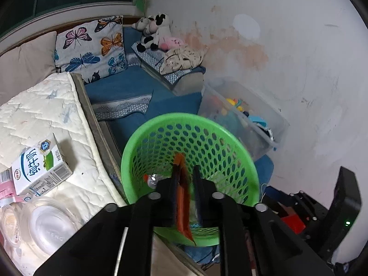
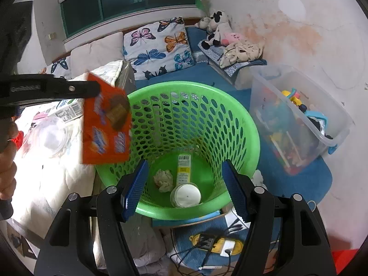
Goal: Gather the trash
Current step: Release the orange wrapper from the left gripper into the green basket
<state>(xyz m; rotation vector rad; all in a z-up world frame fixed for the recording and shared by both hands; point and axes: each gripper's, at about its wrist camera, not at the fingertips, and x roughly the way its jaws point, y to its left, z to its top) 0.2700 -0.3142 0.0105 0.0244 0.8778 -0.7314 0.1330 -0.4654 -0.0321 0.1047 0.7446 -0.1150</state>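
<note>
Basket point(image 2: 230, 124), green, perforated, sits on the blue mat beside the bed edge, directly below both grippers. Inside on the bottom: crumpled tissue point(image 2: 163, 180), yellow-and-white wrapper point(image 2: 184, 169) lying flat, round white lid or cup point(image 2: 185, 195) nearest the near wall.

Left gripper point(image 1: 186, 172) points down over the basket rim. Orange wrapper point(image 1: 182, 197) stands edge-on between the jaws, against the left pad; clear gap to the right pad, so jaws slightly parted, not clamping. From the right wrist view, same wrapper point(image 2: 106, 122) hangs blurred below the left gripper's tip, over the basket's left rim, not yet inside.

Right gripper point(image 2: 185, 188) spread wide, blue pads apart, nothing between them, basket opening framed in the gap.

Milk carton point(image 1: 38, 165) lies on the white quilt point(image 1: 46, 105) left of the basket, clear plastic container point(image 1: 46, 223) just in front of it. Clear bin point(image 2: 299, 124) of toys stands right of the basket, against the wall. Hand point(image 2: 7, 161) visible at far left edge, holding the left gripper's handle.
</note>
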